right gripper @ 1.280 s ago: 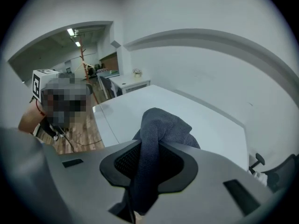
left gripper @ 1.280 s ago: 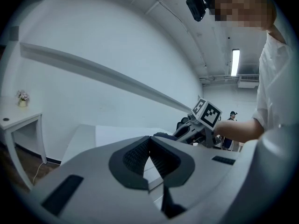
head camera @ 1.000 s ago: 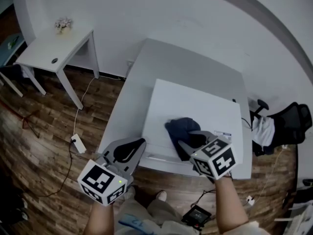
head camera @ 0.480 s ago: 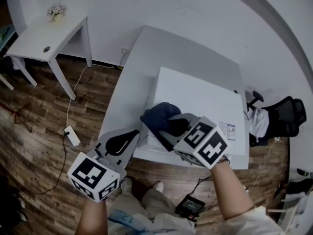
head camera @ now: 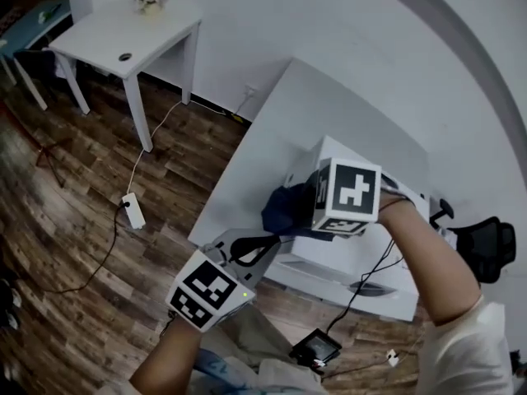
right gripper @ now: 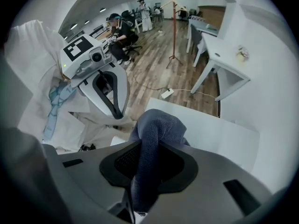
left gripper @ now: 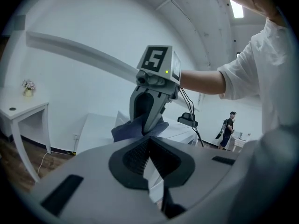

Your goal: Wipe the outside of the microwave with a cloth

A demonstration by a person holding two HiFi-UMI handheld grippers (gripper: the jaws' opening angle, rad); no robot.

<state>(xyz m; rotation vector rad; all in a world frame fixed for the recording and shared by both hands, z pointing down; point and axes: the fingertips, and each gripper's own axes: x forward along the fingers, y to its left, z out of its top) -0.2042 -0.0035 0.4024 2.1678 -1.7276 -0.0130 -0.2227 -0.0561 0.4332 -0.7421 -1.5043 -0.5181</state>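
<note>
1. Head view: A white microwave [head camera: 354, 257] stands near the desk's [head camera: 272, 151] front edge, toward its front right corner. The right gripper [head camera: 306, 208] reaches over the microwave's top and holds a dark blue cloth [head camera: 284, 208] at the microwave's left end. That spot is above the front left part of the desk. The left gripper [head camera: 262, 245] hovers off the desk's front left corner with its tips pointing toward the cloth. A white side table [head camera: 123, 35] stands well apart from the desk's left edge. A power strip [head camera: 132, 211] lies on the wood floor between the side table and the desk.

2. Left gripper view: The left gripper's [left gripper: 148, 139] jaws are pressed together at the tips with nothing between them. Just ahead of them the right gripper [left gripper: 145, 125] points down, and the cloth [left gripper: 128, 129] bunches round its jaws. A person [left gripper: 228, 127] stands far off on the right.

3. Right gripper view: The right gripper [right gripper: 149, 146] pinches a thick fold of the cloth [right gripper: 156, 125], which bulges out past the jaw tips. The desk [right gripper: 210, 129] spreads beyond it. The left gripper [right gripper: 119, 113] hangs near the desk's front edge.
</note>
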